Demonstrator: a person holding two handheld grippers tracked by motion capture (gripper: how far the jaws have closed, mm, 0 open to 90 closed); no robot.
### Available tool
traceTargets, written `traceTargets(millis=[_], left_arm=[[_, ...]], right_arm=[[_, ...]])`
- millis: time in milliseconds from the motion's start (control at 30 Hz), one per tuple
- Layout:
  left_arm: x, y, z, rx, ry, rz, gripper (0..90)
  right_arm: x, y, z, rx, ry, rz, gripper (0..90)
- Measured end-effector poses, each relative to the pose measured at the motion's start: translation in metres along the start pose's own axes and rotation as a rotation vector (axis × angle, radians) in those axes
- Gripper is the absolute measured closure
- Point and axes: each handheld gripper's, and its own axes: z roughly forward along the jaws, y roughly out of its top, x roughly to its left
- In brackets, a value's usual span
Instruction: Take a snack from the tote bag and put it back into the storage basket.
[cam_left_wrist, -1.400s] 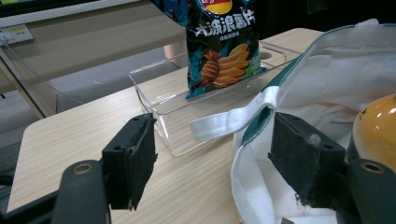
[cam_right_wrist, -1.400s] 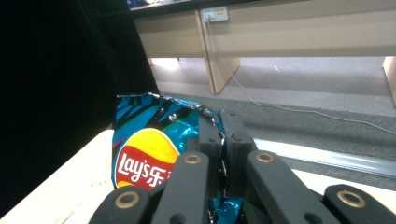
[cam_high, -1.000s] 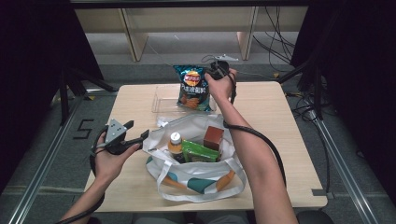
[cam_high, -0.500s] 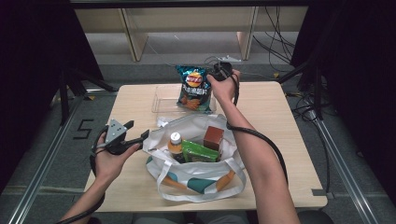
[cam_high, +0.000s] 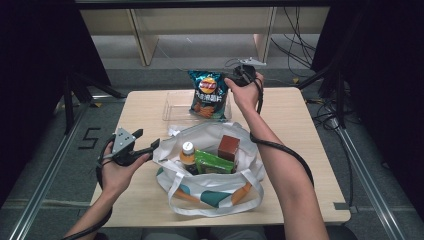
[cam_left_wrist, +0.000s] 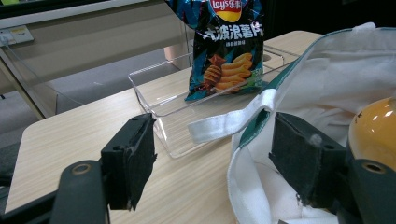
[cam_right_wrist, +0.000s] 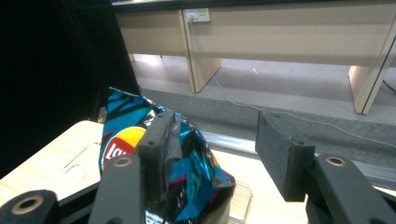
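Chip bag standing in the clear tray, right claw opened beside it.

High view: the chip bag (cam_high: 210, 95) stands upright in the tray (cam_high: 175, 106) at the far side of the worktop (cam_high: 300, 125); the right claw (cam_high: 231, 80) is at its top corner, the left claw (cam_high: 152, 146) at the rim of the tote (cam_high: 210, 192). Left claw view: the jaws stand apart around the tote's strap (cam_left_wrist: 229, 123), not pressing it; the chip bag is behind, in the tray. Right claw view: the jaws have just been opening; the bag's top corner (cam_right_wrist: 187, 154) lies against one jaw, not clamped.
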Motion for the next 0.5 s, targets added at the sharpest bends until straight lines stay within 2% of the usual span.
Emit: traceTargets(millis=[33, 133, 200, 233, 267, 300, 433, 467, 500], left_arm=[[0.0, 0.0, 0.0, -0.002, -0.001, -0.001, 29.7], [-0.001, 0.0, 0.0, -0.001, -0.001, 0.001, 29.7], [-0.001, 0.0, 0.0, -0.001, -0.002, 0.001, 29.7], [-0.001, 0.0, 0.0, -0.001, -0.002, 0.0, 29.6], [-0.001, 0.0, 0.0, -0.002, -0.002, 0.0, 29.7], [-0.001, 0.0, -0.001, -0.004, -0.003, 0.0, 29.6], [0.0, 0.0, -0.001, -0.002, 0.002, -0.001, 29.6], [0.0, 0.0, -0.002, -0.002, 0.004, -0.002, 29.7], [0.0, 0.0, -0.002, -0.002, 0.005, -0.004, 29.7]], right_arm=[[0.001, 0.001, -0.007, -0.003, 0.009, 0.014, 48.3], [0.001, 0.0, -0.017, -0.001, 0.019, 0.003, 48.3], [0.001, -0.001, -0.019, -0.007, 0.02, -0.008, 48.2], [0.0, -0.003, -0.024, 0.002, 0.03, -0.028, 48.2], [0.001, -0.004, -0.026, 0.008, 0.03, 0.002, 48.2], [0.0, -0.005, -0.027, 0.001, 0.033, -0.017, 48.2], [0.001, -0.01, -0.036, 0.015, 0.043, 0.014, 48.2], [0.0, -0.011, -0.037, 0.008, 0.05, -0.003, 48.4], [0.0, -0.012, -0.04, 0.011, 0.053, 0.0, 49.0]])
